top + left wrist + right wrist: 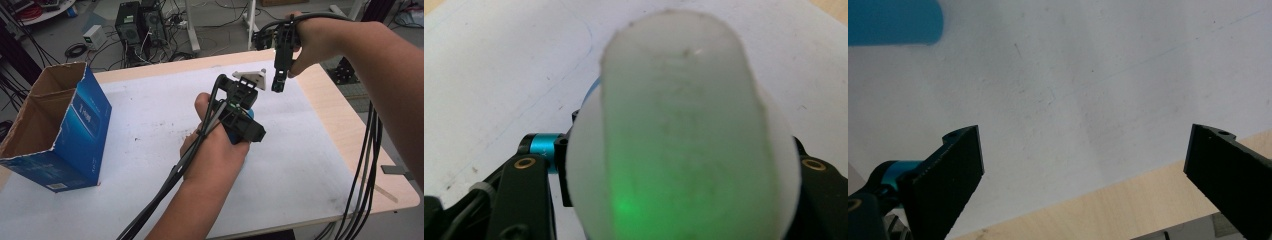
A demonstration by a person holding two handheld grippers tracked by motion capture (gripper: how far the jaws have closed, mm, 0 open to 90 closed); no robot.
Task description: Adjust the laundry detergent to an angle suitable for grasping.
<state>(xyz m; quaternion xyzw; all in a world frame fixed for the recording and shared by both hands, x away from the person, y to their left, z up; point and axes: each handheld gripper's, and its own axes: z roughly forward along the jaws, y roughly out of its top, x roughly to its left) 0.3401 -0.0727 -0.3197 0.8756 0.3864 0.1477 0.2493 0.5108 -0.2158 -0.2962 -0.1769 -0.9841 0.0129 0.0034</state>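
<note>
A frosted white rounded object, with a green glow low on it and a thin blue edge at its left, sits between the jaws of my left gripper, which is shut on it. From above, the left gripper is held over the middle of the white table sheet, and the object is hidden behind the hand. My right gripper is open with nothing between its jaws. It hangs above the far side of the table, pointing down. A blurred blue object lies at the top left of the right gripper view.
An open blue cardboard box stands at the table's left side. A bundle of black cables hangs over the right edge. The bare wooden tabletop shows along the right and far edges. Computers and cables stand on the floor beyond.
</note>
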